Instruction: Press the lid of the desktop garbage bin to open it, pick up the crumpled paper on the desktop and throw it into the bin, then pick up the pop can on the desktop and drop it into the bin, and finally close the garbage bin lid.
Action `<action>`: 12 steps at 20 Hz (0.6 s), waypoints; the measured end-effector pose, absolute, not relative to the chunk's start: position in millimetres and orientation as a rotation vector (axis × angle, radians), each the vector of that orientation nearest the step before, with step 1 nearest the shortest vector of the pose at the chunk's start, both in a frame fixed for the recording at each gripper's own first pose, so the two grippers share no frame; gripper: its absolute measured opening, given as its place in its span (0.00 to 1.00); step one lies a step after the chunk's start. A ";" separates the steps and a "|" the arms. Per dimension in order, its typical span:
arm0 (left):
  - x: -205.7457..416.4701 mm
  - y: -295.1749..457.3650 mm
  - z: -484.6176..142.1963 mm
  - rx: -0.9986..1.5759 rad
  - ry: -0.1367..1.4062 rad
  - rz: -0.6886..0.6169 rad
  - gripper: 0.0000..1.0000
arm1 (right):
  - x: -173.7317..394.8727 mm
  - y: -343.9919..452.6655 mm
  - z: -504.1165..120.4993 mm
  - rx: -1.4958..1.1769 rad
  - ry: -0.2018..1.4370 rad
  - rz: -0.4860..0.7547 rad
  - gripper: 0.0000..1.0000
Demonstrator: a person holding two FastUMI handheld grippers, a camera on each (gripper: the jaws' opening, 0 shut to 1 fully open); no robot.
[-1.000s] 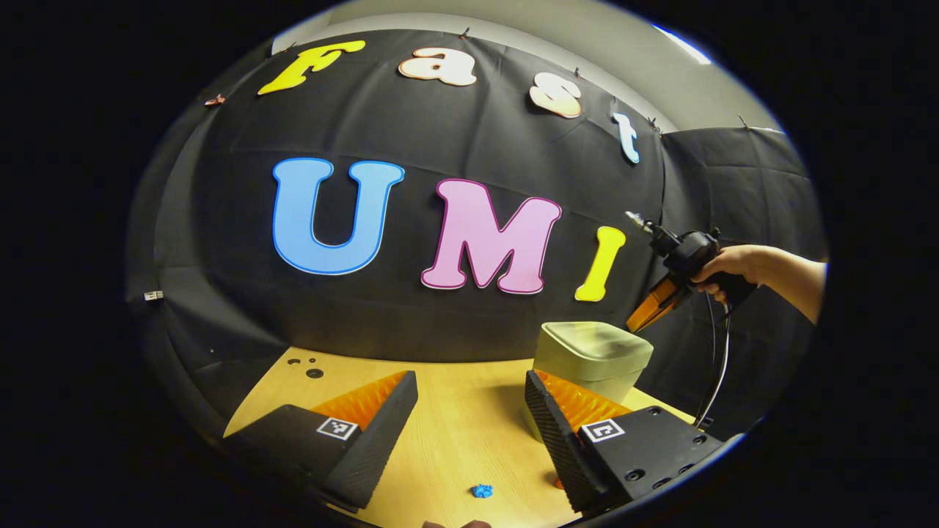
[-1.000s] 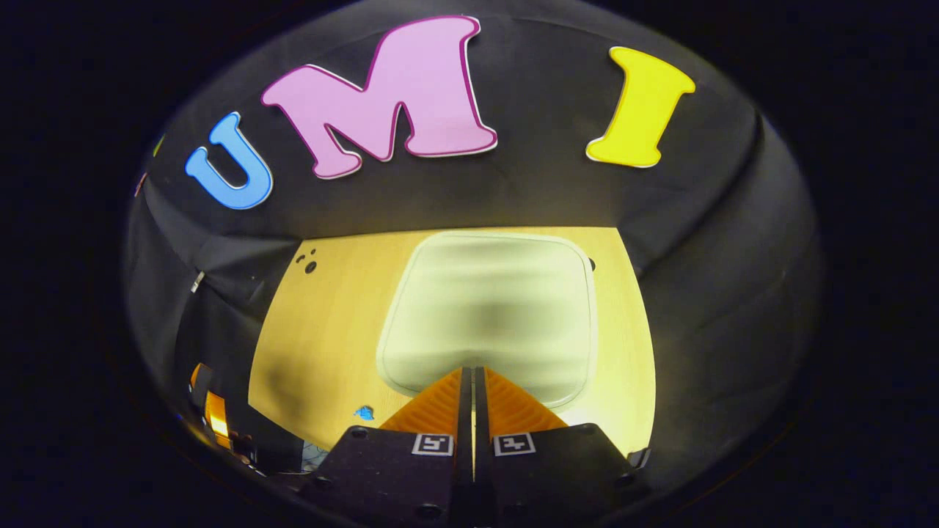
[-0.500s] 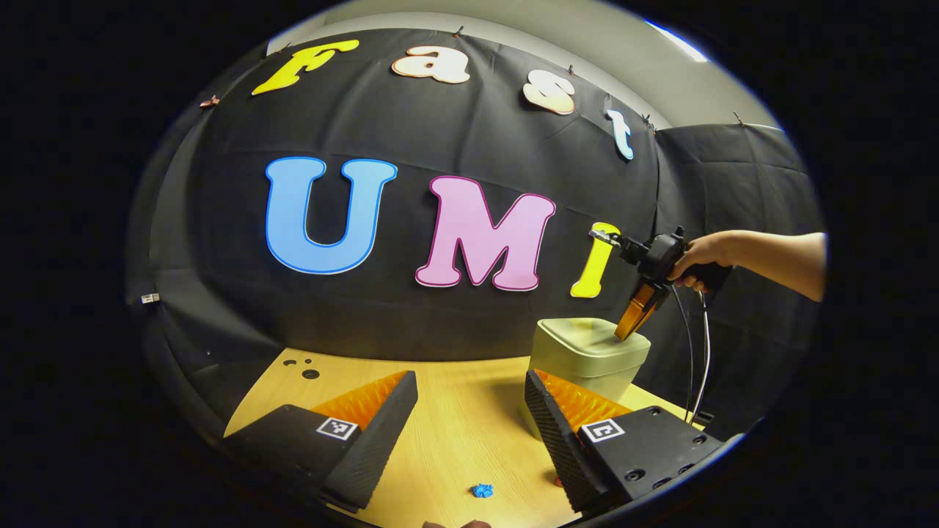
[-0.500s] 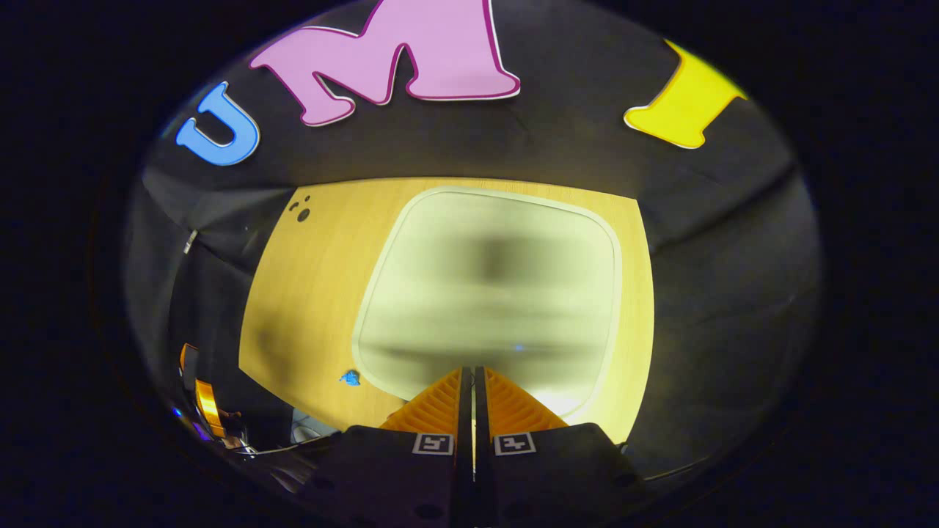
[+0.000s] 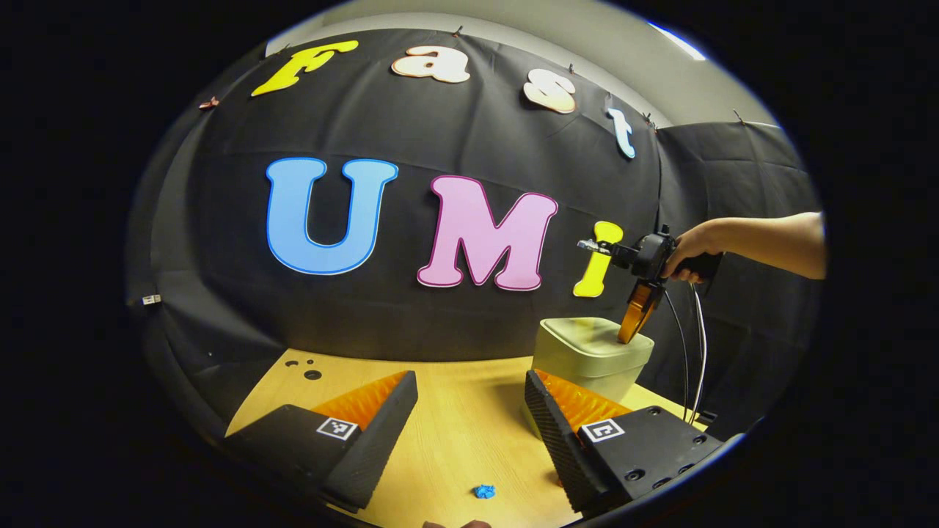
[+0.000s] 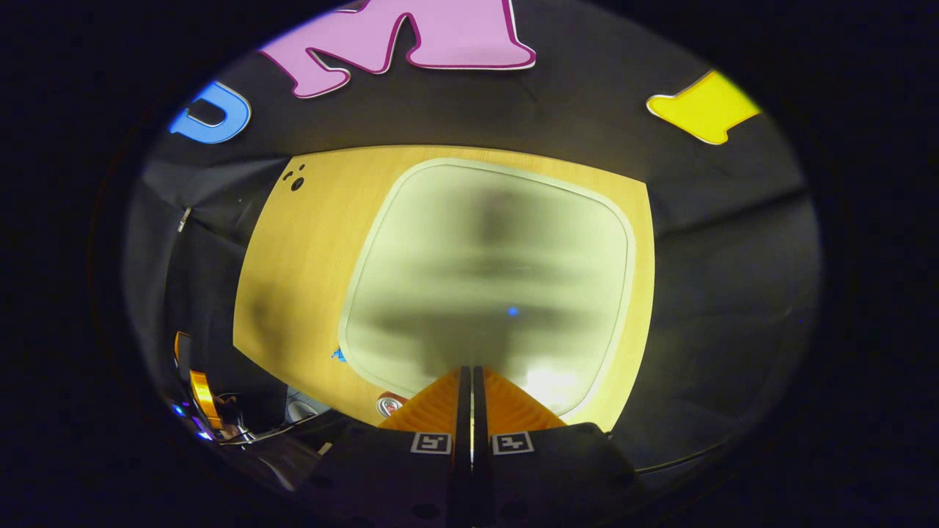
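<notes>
My right gripper [image 6: 469,374] is clenched, fingers together with nothing between them, and it points almost straight down at the bin lid [image 6: 488,279], which lies directly under its tips toward the lid's near edge. In the left gripper view that right gripper [image 5: 631,334] stands nearly upright with its tip on or just above the lid [image 5: 587,336] near the bin's right-hand side; I cannot tell whether it touches. The garbage bin [image 5: 590,363] sits on the desk [image 5: 455,433], and the lid looks closed. So the press, as I judge it, is a short push downward, and the right hand is the nearer one.

My left gripper [image 5: 469,411] is released, fingers spread wide and empty, low over the desk. The crumpled paper [image 5: 482,490], a small blue wad, lies just ahead between its fingers. A round can top [image 6: 389,405] peeks beside the right gripper's finger, likely the pop can, mostly cut off. The lid is blurred with glare.
</notes>
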State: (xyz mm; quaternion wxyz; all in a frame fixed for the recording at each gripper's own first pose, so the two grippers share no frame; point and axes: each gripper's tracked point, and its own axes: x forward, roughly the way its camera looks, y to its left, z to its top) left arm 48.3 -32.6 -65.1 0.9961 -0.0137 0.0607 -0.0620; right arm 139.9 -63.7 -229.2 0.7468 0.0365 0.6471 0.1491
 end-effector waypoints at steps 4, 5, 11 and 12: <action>52.1 -43.0 -67.2 -0.031 0.120 -0.142 0.95 | 149.0 -60.0 -204.7 0.159 1.285 0.328 0.05; 51.6 -44.1 -64.9 -0.024 0.115 -0.143 0.95 | 150.0 -61.1 -197.7 0.170 1.248 0.323 0.06; 49.1 -50.0 -61.4 -0.010 0.105 -0.158 0.95 | 152.7 -62.7 -156.5 0.256 0.992 0.278 0.06; 48.9 -50.5 -61.9 -0.014 0.104 -0.158 0.95 | 154.6 -60.6 -147.8 0.269 0.936 0.275 0.06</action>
